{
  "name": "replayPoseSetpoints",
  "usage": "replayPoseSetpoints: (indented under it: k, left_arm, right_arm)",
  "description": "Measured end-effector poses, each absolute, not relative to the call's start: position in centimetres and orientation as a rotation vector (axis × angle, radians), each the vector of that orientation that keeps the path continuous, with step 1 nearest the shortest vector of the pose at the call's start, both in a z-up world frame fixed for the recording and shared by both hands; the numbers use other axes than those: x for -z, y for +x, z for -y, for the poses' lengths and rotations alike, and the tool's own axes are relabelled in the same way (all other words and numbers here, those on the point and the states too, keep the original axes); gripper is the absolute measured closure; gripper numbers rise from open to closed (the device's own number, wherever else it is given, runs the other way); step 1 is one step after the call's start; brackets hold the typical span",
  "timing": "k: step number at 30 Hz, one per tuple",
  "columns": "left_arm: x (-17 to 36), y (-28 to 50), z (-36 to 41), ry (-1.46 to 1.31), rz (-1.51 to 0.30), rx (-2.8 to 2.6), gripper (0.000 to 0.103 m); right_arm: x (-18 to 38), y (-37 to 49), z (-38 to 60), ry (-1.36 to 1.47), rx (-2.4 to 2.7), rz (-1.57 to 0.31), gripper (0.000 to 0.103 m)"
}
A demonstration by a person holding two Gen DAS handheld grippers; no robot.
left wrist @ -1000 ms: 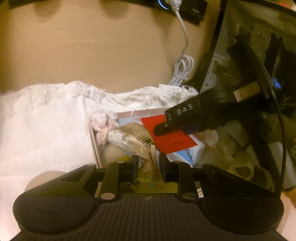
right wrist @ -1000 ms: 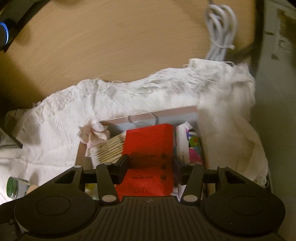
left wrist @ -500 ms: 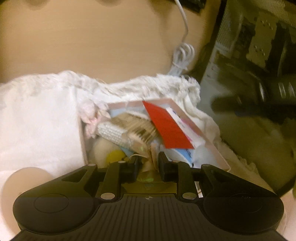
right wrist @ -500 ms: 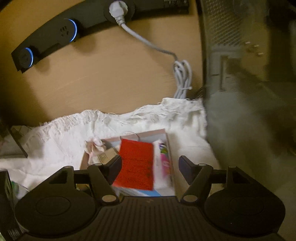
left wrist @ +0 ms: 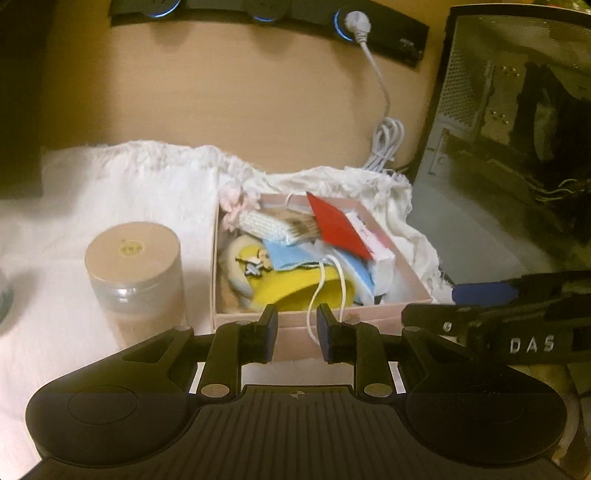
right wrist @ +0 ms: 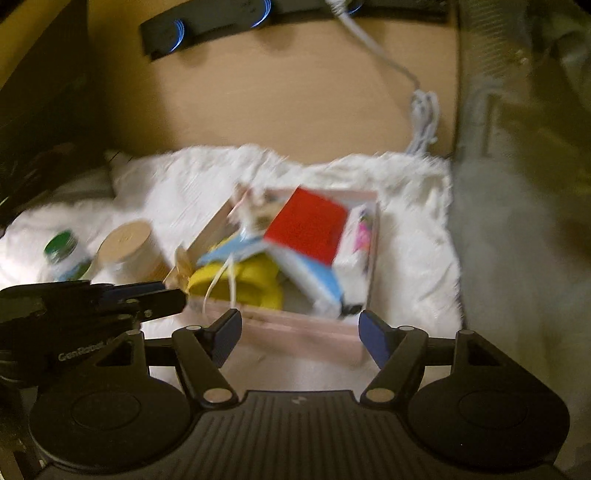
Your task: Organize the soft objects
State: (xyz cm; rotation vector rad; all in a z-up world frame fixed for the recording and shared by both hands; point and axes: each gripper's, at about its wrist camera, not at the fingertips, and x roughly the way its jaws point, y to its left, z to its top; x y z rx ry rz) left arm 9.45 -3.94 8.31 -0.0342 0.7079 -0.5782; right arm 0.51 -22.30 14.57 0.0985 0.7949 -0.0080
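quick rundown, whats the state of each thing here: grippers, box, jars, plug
left gripper: narrowly open, empty
right gripper: wide open, empty
pink box: lidless, crammed with items
red card: tilted, propped on the contents
yellow item: lying in the box, a white string over it
tan-lid jar: upright, lid on
green-lid jar: upright, capped
white plug: plugged into the power strip

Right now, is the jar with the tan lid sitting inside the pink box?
No, the jar stands on the white cloth just left of the pink box, outside its wall.
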Motion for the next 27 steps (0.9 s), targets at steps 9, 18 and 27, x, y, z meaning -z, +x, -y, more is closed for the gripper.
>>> replayPoseSetpoints:
  k: [9, 18, 27]
  left_arm:
    - [-8.3, 12.1, 3.2, -0.161, -0.78, 0.544, 0.077]
    - [-11.0, 11.0, -4.1, -0.162, -0.735, 0.388, 0.077]
    - [-10.6, 11.5, -11.3, -0.206, -0.771, 0.287, 0.077]
  right_arm:
    - [-14.7, -0.2, 22.4, 0.081, -0.07, -0.813, 0.032]
    - [-14.5, -1.9, 19.9, -0.102, -0.11, -0.786, 0.032]
    - [-10.8, -0.8, 14.0, -0.142, -0.311, -0.856, 0.036]
